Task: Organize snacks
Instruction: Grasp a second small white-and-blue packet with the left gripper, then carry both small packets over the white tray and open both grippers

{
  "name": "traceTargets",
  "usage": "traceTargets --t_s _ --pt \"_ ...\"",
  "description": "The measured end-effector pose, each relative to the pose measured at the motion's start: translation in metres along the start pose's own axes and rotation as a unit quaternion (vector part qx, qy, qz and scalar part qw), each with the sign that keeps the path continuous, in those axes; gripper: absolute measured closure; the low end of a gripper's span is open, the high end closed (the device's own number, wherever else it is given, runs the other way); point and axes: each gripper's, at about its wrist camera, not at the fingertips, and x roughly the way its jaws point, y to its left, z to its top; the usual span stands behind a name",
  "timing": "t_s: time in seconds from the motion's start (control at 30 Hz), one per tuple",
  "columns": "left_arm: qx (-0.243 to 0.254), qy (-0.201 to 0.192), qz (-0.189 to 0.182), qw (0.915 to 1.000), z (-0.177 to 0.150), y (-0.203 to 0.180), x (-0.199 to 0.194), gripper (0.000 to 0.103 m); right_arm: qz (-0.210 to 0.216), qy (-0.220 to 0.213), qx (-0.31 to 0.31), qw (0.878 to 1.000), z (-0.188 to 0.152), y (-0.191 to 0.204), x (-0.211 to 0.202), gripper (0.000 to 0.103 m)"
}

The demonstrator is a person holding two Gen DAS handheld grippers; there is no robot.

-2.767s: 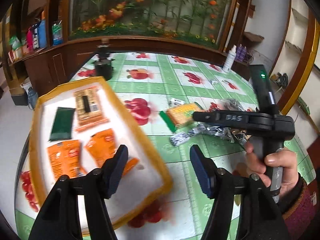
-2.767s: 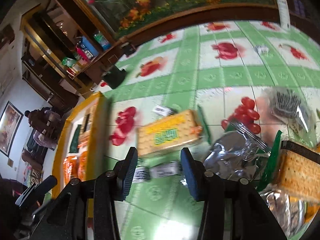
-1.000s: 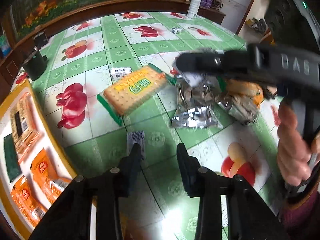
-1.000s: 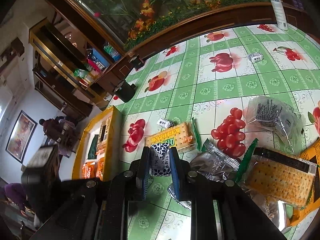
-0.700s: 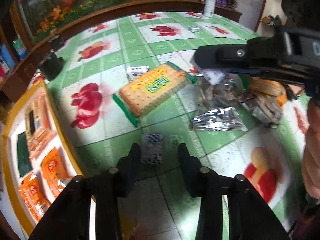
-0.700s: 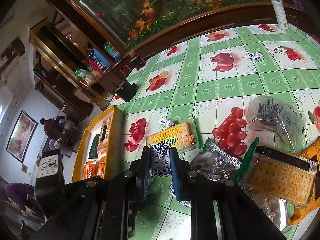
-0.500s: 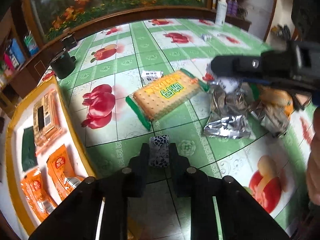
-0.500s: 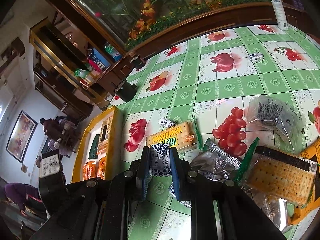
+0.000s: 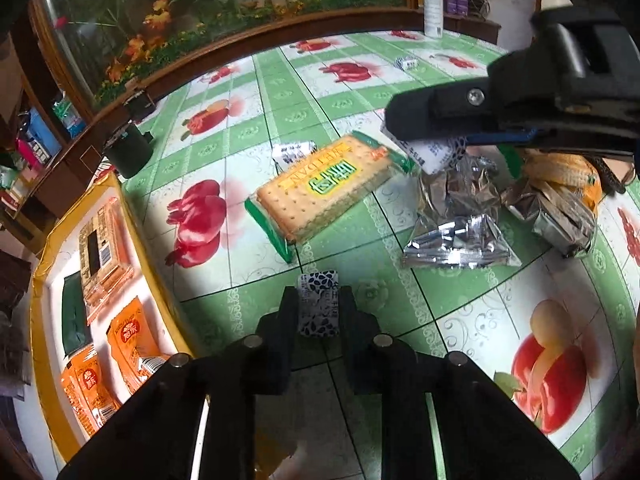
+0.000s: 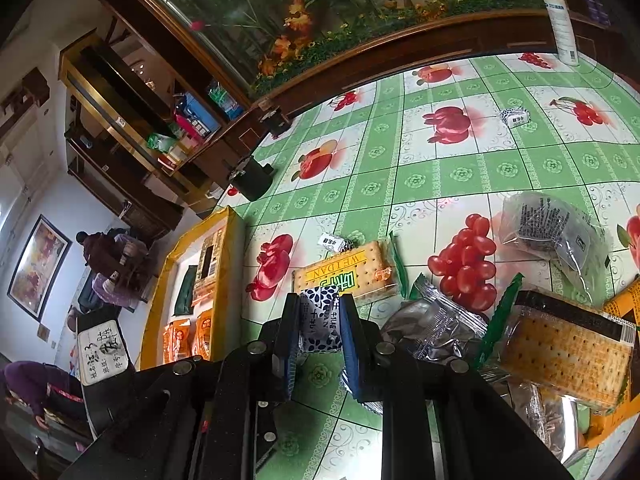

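Candy (image 9: 319, 307) pinched in left gripper (image 9: 319, 312) — another (image 10: 320, 317) in right gripper (image 10: 320, 320); tray (image 9: 132, 216) rim just left.

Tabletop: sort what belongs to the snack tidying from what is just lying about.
Job: yellow-rimmed tray; blue-and-white patterned candy packets in both grippers; green-edged WEIDAN cracker pack; crumpled silver foil packets.
Lying about: white spray bottle; black cylindrical cup.

I hold one small blue-and-white patterned candy (image 9: 319, 307) in my left claw, another candy (image 10: 320, 320) in my right. A cracker pack (image 9: 326, 188) lies flat on the tablecloth, silver wrappers (image 9: 456, 240) beside it. The yellow tray (image 9: 132, 216) holds orange packets (image 9: 132, 344), a dark green packet (image 9: 72, 316) and a biscuit pack (image 9: 102, 252).
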Motion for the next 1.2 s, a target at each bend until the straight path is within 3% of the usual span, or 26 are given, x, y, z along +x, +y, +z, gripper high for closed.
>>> traceTargets --t_s 0.17,0.37,0.57,0.8,1.03,1.2 --pt "-0.03 -0.035 -0.046 0.9978 0.001 0.009 -0.017 0.084 0.0 -0.005 0.002 1.0 0.001 -0.001 -0.003 0.082" --pt "-0.093 -0.064 -0.101 0.9884 0.0 0.04 -0.042 0.084 0.005 -0.006 -0.003 1.0 -0.001 0.005 -0.004 0.082" --pt "-0.141 -0.086 -0.091 0.9821 -0.022 0.084 -0.065 0.084 0.02 0.006 -0.023 1.0 -0.008 0.02 0.003 0.082" --pt "-0.197 -0.081 -0.065 0.975 -0.064 0.133 -0.072 0.084 0.062 0.039 -0.088 0.993 -0.038 0.074 0.022 0.082" --pt "-0.219 -0.068 -0.05 0.9722 -0.104 0.149 -0.076 0.084 0.099 0.089 -0.143 0.981 -0.08 0.121 0.054 0.081" --pt "-0.214 -0.055 -0.046 0.9743 -0.119 0.143 -0.072 0.084 0.094 0.11 -0.17 0.975 -0.1 0.135 0.076 0.081"
